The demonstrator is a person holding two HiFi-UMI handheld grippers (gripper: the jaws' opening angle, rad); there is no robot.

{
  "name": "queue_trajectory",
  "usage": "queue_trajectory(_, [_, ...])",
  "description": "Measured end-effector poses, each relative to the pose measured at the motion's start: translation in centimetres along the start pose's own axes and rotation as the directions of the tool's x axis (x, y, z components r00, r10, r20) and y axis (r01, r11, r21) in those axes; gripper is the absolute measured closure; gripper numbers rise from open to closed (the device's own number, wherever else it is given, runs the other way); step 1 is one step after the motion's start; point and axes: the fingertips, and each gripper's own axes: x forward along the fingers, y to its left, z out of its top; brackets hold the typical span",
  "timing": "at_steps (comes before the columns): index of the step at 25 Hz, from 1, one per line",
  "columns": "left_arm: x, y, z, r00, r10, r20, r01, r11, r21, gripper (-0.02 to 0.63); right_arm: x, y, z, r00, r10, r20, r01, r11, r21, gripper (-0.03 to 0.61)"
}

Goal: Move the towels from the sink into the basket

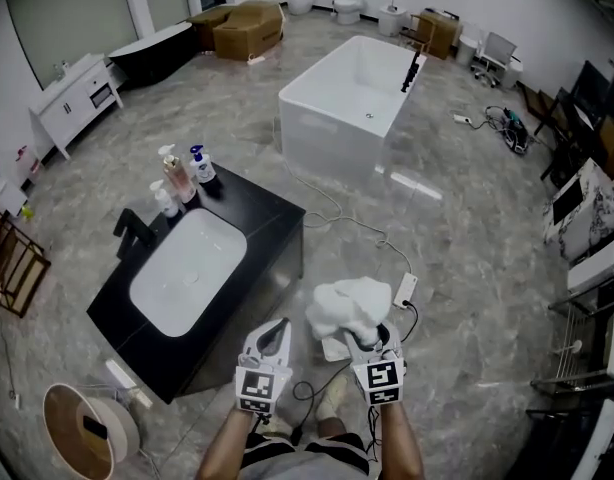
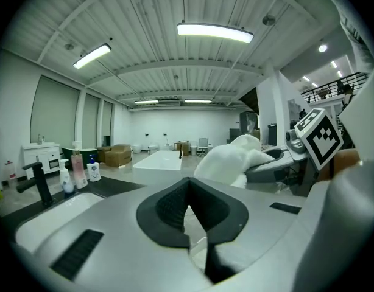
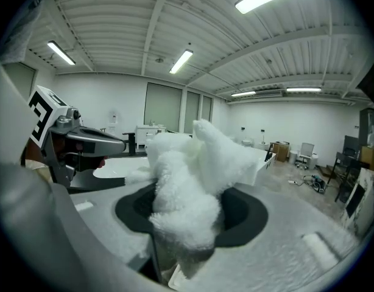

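— What do the jaws of the right gripper [image 3: 188, 221] have?

— They are clamped on a white towel [image 3: 199, 163]. The fluffy cloth is bunched between the dark pads and bulges up and forward past them.

— And the left gripper [image 2: 188, 193]?

— Its jaws are closed on each other, pad against pad, with nothing between them. It is held just beside the right one, roughly level with it, and its marker cube faces up in the head view.

— Where is the towel in the room?

— It is in the air over the grey floor [image 1: 467, 258], in front of the person, near the front right corner of the black table [image 1: 257, 213]. It is clear of the table and not touching it.

— And the sink [image 1: 187, 268]?

— It is a white oval basin set in that table, to the left of both grippers. A black faucet [image 1: 135, 233] stands at its far edge, with three pump bottles [image 1: 182, 173] just beyond it.

— The basket [image 1: 67, 448]?

— It is round and tan, standing on the floor at the lower left, past the table's near left corner and well apart from the towel. Something small and dark lies in it; what it is I cannot tell.

— Anything farther out?

— A white bathtub [image 1: 352, 103] is beyond the table, and cardboard boxes [image 1: 249, 28] stand near the far wall.
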Motion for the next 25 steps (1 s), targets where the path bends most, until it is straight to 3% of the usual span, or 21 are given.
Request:
queue_trajectory(7, [8.6, -1.8, -4.5, 0.997, -0.050, -0.056, 0.048, 0.999, -0.025, 0.604, 4.7, -5.0, -6.2, 0.999, 0.005, -0.043, -0.003, 1.000, 0.031, 0.350])
queue_trajectory(13, [14.9, -2.2, -10.4, 0.991, -0.042, -0.127, 0.032, 0.996, -0.080, 0.604, 9.1, -8.2, -13.3, 0.997, 0.014, -0.081, -0.009, 0.998, 0.065, 0.348])
queue_trajectory(21, [21.6, -1.6, -21.4, 0.984, -0.049, -0.171, 0.042, 0.998, -0.042, 0.604, 15.6, -9.3, -24.8, 0.990, 0.051, -0.133, -0.041, 0.996, 0.079, 0.348])
queue_trajectory(25, [23.8, -1.7, -27.2, 0.975, -0.028, -0.220, 0.001, 0.992, -0.124, 0.604, 18.6, -9.0, -31.2, 0.987, 0.063, -0.146, -0.050, 0.995, 0.091, 0.347])
